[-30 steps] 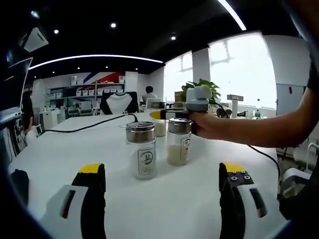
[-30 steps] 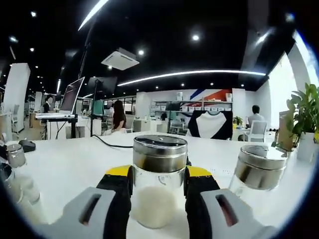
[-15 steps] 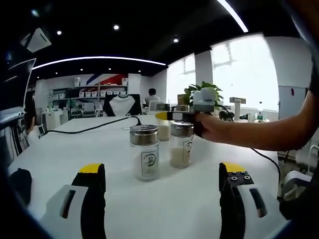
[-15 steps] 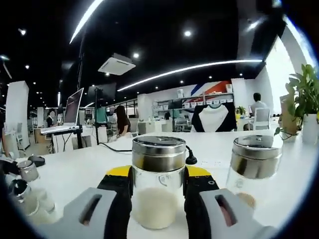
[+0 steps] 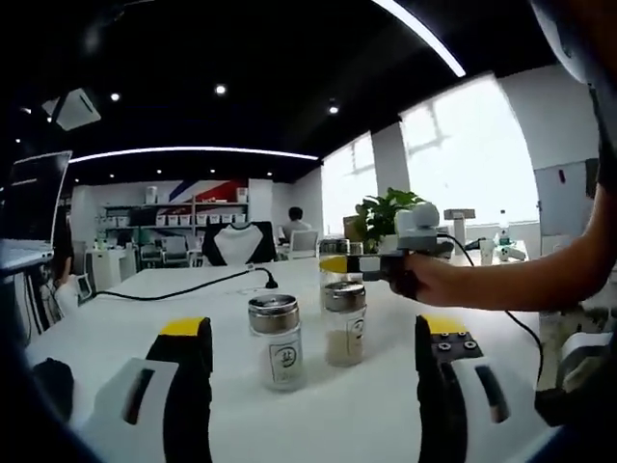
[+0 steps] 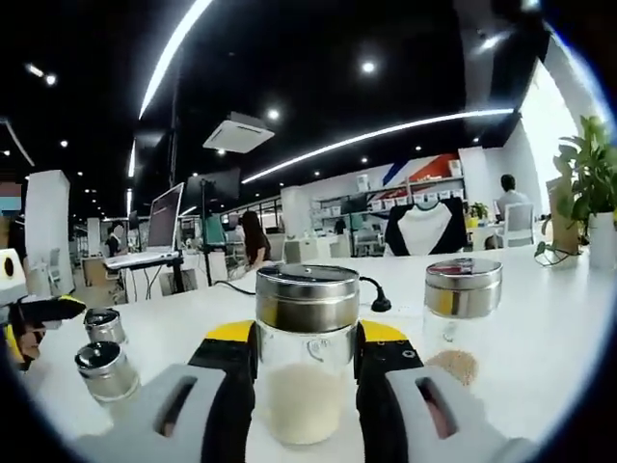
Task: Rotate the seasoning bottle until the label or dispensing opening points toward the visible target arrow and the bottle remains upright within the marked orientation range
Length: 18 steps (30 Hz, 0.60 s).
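The right gripper (image 6: 307, 362) is clamping a seasoning bottle (image 6: 307, 352) of pale powder between its yellow-tipped jaws, upright on the white table (image 6: 540, 318). The left gripper (image 5: 307, 386) is hanging wide open and empty, nearer than the two bottles in its view. A second bottle (image 6: 461, 318) is standing just to the right, so a careless twist is risking a knock. No target arrow is showing, so overshooting seems likely.

White table (image 5: 125, 318) with black cable (image 5: 183, 286); potted plant (image 6: 588, 183) at rear.
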Each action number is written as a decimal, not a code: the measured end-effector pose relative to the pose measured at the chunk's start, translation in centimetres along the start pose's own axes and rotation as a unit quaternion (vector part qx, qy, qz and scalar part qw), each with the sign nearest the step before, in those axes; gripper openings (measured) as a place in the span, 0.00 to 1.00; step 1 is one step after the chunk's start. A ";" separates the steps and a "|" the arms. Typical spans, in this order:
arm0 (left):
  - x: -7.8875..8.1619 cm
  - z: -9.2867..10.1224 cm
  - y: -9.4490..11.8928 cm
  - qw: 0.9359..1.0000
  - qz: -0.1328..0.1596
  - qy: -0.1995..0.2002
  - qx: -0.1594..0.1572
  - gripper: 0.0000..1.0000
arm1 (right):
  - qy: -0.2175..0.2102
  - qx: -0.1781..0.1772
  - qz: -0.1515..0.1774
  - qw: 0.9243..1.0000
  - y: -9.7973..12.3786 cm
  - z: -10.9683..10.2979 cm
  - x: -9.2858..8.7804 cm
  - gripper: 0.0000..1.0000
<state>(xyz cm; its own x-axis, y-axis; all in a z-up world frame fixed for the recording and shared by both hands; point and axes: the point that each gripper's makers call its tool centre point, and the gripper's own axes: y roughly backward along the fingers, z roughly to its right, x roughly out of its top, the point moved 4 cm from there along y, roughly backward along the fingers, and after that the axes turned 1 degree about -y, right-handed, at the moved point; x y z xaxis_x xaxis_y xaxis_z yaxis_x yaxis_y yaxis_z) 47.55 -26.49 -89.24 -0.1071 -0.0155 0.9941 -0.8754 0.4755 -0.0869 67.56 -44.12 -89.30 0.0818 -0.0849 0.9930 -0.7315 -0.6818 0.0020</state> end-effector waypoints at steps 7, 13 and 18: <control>0.8 0.9 -0.5 1.000 0.020 -0.006 -0.020 0.86 | 0.017 0.024 0.001 1.000 2.0 -1.3 0.9 0.37; 0.7 2.2 -0.8 0.998 0.023 -0.005 -0.053 0.77 | 0.017 0.051 0.006 0.999 3.7 -2.6 1.6 0.37; 0.4 3.5 -1.1 0.996 0.015 0.023 -0.089 0.73 | 0.026 0.076 0.011 0.997 4.9 -4.2 2.2 0.37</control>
<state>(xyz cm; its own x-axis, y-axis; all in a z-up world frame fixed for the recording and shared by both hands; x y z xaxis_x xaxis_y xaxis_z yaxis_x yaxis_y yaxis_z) 46.85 -30.09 -88.95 -0.1066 0.0397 0.9935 -0.7748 0.6229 -0.1081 61.32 -44.64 -86.64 0.0293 -0.0654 0.9974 -0.6220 -0.7823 -0.0330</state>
